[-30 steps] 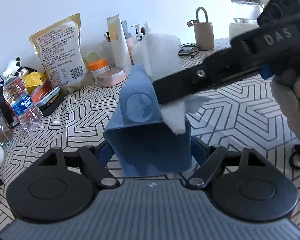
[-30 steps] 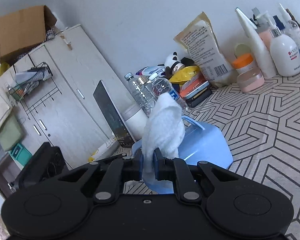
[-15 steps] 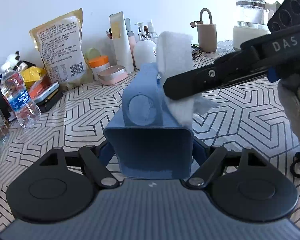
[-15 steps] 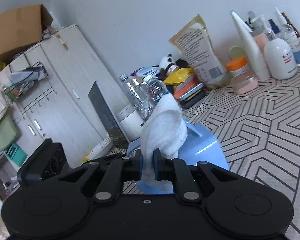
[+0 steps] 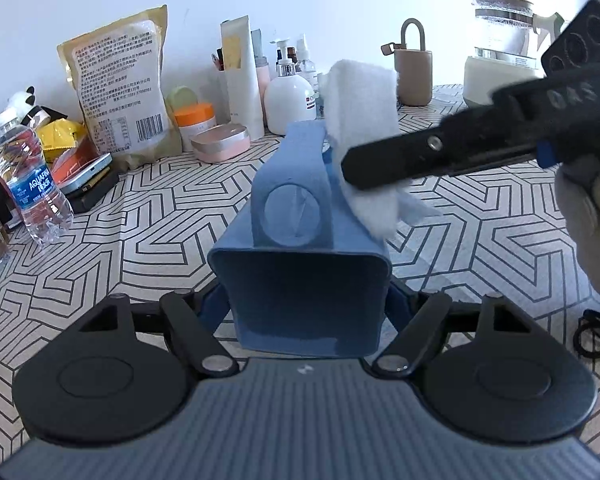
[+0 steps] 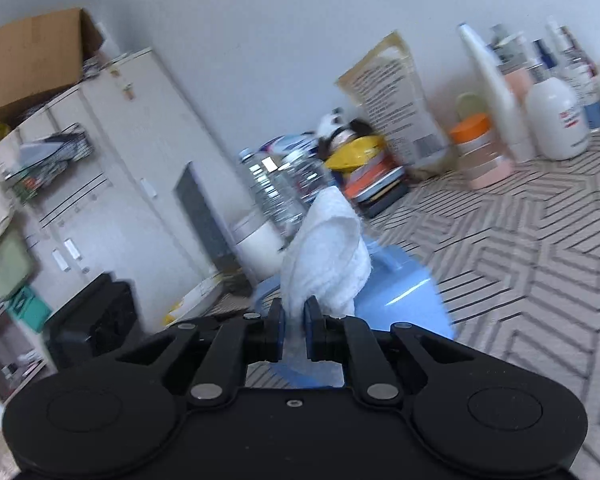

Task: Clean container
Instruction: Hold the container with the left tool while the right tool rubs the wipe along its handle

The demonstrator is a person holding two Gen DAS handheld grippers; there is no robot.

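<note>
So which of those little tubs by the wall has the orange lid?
The taller jar with the bright orange lid, beside the gold food pouch. The flat tin in front of it is pink, lid and all.

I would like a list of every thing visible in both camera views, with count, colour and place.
container: one, blue, between the left fingers
cloth: one, white, against the container's top
water bottle: one clear in left view, table's left edge
pouch: one, yellow-beige, by the wall
pump bottle: one, white, back row
jar: one, orange lid, beside the pouch
kettle: one, glass, far right
cabinet: one, white, with cardboard box on top
left gripper: closing around the container
right gripper: shut on the cloth
gloved hand: one, grey
</note>
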